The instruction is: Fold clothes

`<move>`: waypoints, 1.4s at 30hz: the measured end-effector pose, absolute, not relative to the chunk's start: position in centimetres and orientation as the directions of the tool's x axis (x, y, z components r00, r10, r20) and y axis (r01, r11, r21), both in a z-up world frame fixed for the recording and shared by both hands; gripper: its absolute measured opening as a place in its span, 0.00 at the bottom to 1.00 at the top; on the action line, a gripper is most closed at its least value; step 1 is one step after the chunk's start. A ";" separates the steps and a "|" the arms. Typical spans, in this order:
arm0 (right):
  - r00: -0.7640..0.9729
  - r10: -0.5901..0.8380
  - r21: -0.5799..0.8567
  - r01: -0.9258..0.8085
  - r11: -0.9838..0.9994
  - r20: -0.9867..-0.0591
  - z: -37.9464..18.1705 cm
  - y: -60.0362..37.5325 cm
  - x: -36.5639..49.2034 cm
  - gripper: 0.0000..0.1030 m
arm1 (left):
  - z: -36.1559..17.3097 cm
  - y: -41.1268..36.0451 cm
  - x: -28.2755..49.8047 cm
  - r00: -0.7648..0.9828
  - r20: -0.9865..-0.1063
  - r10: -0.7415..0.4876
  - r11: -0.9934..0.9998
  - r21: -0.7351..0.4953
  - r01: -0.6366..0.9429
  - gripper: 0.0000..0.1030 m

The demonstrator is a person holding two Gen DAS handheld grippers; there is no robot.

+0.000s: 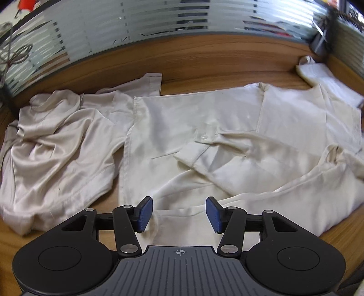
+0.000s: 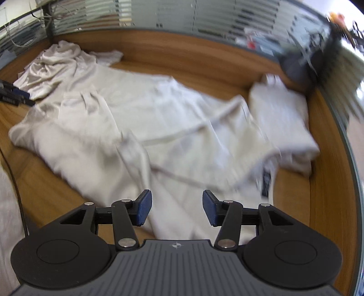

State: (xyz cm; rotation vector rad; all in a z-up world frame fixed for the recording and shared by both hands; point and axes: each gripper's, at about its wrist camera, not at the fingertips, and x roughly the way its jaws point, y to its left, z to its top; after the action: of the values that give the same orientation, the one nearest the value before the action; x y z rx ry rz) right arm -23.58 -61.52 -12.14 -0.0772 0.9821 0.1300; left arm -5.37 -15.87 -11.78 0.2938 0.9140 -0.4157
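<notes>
A cream shirt [image 1: 195, 127] lies spread across the wooden table, a cuffed sleeve [image 1: 204, 150] folded over its middle. My left gripper [image 1: 179, 214] hovers open above the shirt's near hem, with nothing between its blue pads. In the right wrist view the same shirt [image 2: 159, 127] appears blurred. My right gripper [image 2: 177, 208] is open over its near part, and no cloth is pinched between the pads. A crumpled beige satin garment [image 1: 59, 145] lies to the left of the shirt. The other gripper's dark tip [image 2: 16, 94] shows at the left edge.
A folded white garment [image 2: 282, 118] sits at the right end of the table, also visible as the folded garment [image 1: 318, 72] at the far right. Striped glass partitions [image 1: 159, 20] border the table's [image 1: 204, 59] far edge. Cables [image 1: 16, 54] hang at the left. A dark object [image 2: 302, 63] stands at the far right corner.
</notes>
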 end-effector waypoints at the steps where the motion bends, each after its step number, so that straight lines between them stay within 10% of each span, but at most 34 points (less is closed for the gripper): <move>1: 0.533 0.087 0.002 -0.157 0.988 -0.842 -12.6 -61.9 -24.3 0.54 | -11.6 -16.2 -5.7 0.535 -0.812 -0.233 0.886 0.050 0.461 0.56; 15: 0.386 0.250 0.106 -0.356 0.929 -0.888 -20.3 -64.0 -25.0 0.53 | -12.4 -20.6 -10.1 0.494 -0.853 -0.167 0.915 0.052 0.400 0.61; 17: 0.383 0.259 0.100 -0.387 0.917 -0.887 -20.6 -64.0 -24.9 0.48 | -12.7 -20.5 -10.7 0.484 -0.862 -0.153 0.926 0.046 0.375 0.61; 19: 0.389 0.249 0.072 -0.417 0.906 -0.887 -20.5 -63.8 -24.9 0.21 | -13.3 -20.4 -11.1 0.467 -0.873 -0.140 0.934 0.040 0.354 0.62; 24: 0.446 0.212 0.012 -0.410 0.912 -0.869 -18.0 -64.3 -24.7 0.13 | -14.9 -20.4 -11.2 0.447 -0.886 -0.122 0.945 0.034 0.326 0.62; 36: 0.371 -0.001 -0.069 -0.171 0.983 -0.928 -18.1 -67.6 -17.3 0.15 | -13.9 -18.9 -8.7 0.528 -0.842 -0.110 0.959 0.051 0.280 0.62; 42: 0.379 0.010 -0.051 -0.151 0.987 -0.925 -16.3 -68.4 -15.0 0.32 | -12.3 -17.1 -6.5 0.537 -0.838 -0.098 0.966 0.048 0.253 0.65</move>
State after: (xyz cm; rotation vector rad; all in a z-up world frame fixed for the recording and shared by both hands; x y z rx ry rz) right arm -14.98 -68.43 -16.29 -0.1346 1.1788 0.1035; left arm -6.51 -17.07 -12.32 0.1713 0.9834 -0.2102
